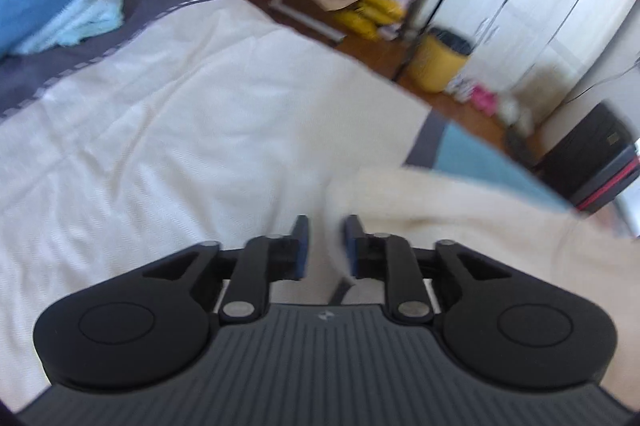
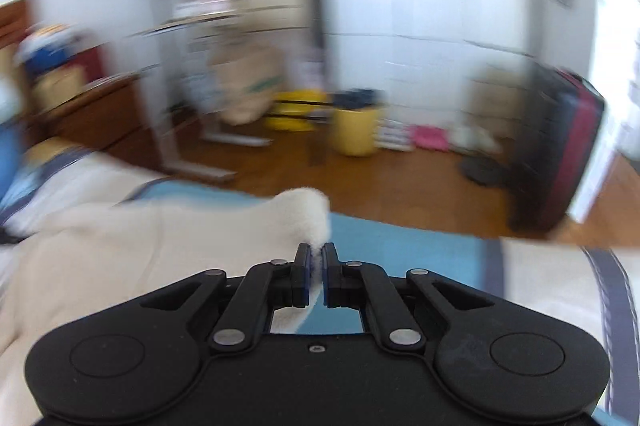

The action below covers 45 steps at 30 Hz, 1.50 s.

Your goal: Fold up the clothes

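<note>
My right tongs pinched tight on fluffy corner of cream fleece garment; garment sprawls on white quilted bed cover; my left tongs slightly parted, nothing gripped, cream edge just beside; risk as I judge: thin pinch slips if I pull fast; fold skews.

A cream garment lies crumpled on the bed. One fuzzy corner is lifted, pinched upright above the rest.
</note>
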Each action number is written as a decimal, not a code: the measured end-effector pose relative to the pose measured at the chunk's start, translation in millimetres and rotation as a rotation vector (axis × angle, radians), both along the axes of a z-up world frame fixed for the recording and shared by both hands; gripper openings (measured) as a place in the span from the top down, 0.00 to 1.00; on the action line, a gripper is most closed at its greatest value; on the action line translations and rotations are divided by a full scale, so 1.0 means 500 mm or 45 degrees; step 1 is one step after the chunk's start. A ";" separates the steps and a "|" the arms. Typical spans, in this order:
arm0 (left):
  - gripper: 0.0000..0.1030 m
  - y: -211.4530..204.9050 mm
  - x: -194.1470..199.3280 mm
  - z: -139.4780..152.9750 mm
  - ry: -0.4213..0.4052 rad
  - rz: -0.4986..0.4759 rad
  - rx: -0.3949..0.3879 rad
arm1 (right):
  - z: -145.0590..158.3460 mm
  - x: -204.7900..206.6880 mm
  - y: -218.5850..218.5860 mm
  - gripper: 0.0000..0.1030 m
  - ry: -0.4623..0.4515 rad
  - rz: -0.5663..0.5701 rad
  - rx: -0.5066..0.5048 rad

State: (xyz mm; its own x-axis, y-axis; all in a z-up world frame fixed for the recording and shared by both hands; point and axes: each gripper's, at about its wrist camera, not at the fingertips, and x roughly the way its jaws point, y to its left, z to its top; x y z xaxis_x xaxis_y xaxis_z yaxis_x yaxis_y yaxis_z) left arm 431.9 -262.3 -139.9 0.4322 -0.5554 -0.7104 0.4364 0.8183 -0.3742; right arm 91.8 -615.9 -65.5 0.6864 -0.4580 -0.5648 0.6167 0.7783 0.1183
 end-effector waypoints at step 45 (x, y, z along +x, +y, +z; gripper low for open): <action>0.34 -0.109 -0.060 0.023 -0.269 -0.195 0.332 | -0.131 -0.029 -0.104 0.39 -0.203 -0.204 0.554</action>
